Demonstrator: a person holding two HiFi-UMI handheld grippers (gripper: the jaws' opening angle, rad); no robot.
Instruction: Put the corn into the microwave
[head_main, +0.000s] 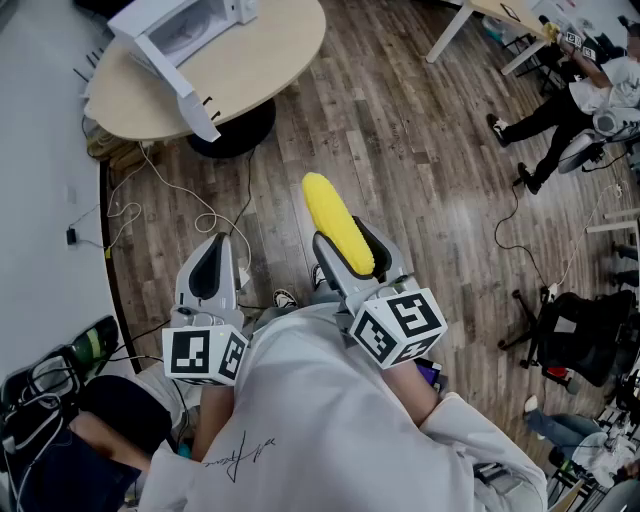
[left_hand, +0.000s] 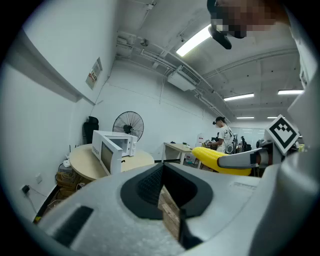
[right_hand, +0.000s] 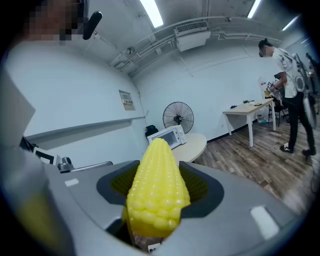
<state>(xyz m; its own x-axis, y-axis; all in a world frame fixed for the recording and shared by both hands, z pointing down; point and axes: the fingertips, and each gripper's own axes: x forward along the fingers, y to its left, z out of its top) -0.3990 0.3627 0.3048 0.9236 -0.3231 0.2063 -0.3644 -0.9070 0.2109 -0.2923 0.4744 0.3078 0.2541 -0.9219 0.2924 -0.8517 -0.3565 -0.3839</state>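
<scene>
The right gripper (head_main: 346, 240) clamps the corn cob (head_main: 336, 222), its tip pointing far; the left gripper (head_main: 212, 262) is closed and empty. Hold the cob firm and level when approaching the open microwave (head_main: 185, 30) on the far-left round table (head_main: 275, 60).

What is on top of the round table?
A white microwave, door open, stands on the round table. Nothing else shows there; the table's far edge is out of frame, and the microwave covers the part behind it.

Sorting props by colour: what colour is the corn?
The corn is bright yellow, clearest in the right gripper view.
</scene>
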